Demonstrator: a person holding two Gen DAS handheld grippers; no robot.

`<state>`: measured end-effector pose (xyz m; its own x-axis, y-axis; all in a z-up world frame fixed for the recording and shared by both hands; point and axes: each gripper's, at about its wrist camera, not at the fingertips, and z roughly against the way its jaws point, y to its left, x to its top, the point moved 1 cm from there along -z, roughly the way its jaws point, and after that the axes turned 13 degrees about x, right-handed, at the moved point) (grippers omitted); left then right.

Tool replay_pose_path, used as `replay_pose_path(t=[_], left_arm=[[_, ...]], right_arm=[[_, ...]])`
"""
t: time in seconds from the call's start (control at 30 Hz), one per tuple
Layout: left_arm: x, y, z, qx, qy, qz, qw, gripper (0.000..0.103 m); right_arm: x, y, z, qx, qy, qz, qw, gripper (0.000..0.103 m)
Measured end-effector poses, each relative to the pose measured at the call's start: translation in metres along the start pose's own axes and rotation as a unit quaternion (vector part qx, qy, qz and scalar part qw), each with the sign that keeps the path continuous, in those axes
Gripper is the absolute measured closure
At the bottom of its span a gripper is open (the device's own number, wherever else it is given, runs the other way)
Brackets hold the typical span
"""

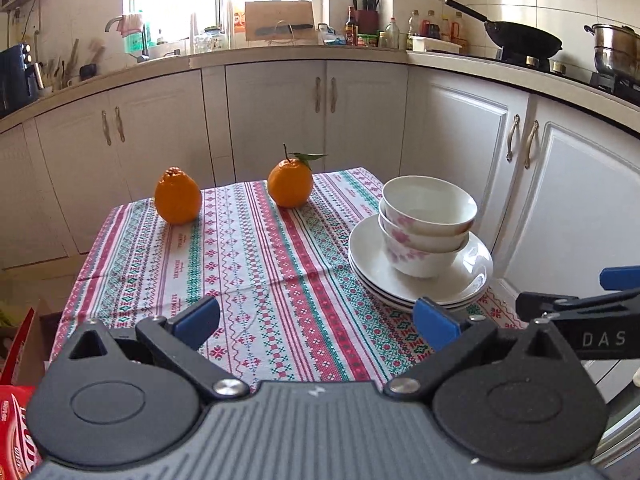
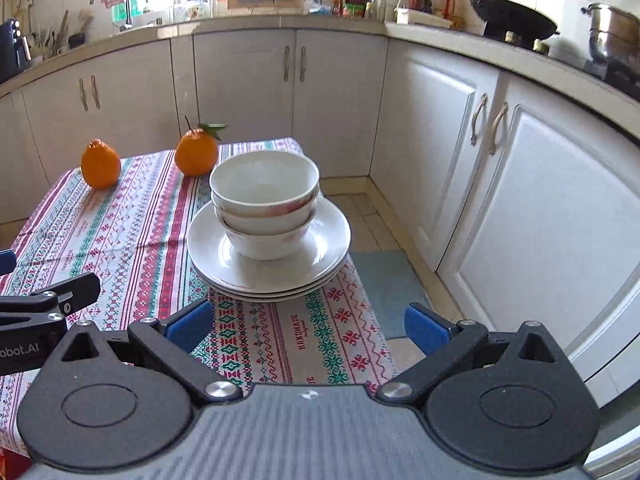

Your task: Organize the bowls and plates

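Observation:
Three white bowls (image 1: 426, 224) with pink flowers are nested on a stack of white plates (image 1: 370, 268) at the right side of the table. In the right wrist view the same bowls (image 2: 264, 204) and plates (image 2: 320, 256) sit just ahead of my right gripper (image 2: 308, 326), which is open and holds nothing. My left gripper (image 1: 316, 320) is open too, over the patterned tablecloth, left of the stack. Its blue pads (image 1: 434, 322) stand near the plates' front rim without touching. The right gripper (image 1: 580, 312) shows at the far right of the left wrist view.
Two oranges (image 1: 178, 196) (image 1: 290, 182) stand at the table's far side. White cupboards (image 2: 540, 208) close in on the right and behind. A wok (image 1: 524, 42) and a steel pot (image 1: 616, 50) sit on the counter. A red box (image 1: 16, 428) lies at the lower left.

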<state>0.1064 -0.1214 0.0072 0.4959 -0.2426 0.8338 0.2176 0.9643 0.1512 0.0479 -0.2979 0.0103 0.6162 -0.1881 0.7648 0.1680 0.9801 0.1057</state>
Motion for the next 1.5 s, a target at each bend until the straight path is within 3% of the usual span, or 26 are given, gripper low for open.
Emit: replay_pose_path(t=[0.37, 1.5], left_arm=[[0.002, 0.004, 0.037, 0.013, -0.030, 0.012, 0.9994, 0.001], [0.003, 0.001, 0.034, 0.022, -0.023, 0.015, 0.9994, 0.001]], right_arm=[[0.000, 0.011, 0.037, -0.003, -0.047, 0.008, 0.999, 0.000], [0.003, 0.011, 0.035, -0.006, -0.051, 0.011, 0.999, 0.000]])
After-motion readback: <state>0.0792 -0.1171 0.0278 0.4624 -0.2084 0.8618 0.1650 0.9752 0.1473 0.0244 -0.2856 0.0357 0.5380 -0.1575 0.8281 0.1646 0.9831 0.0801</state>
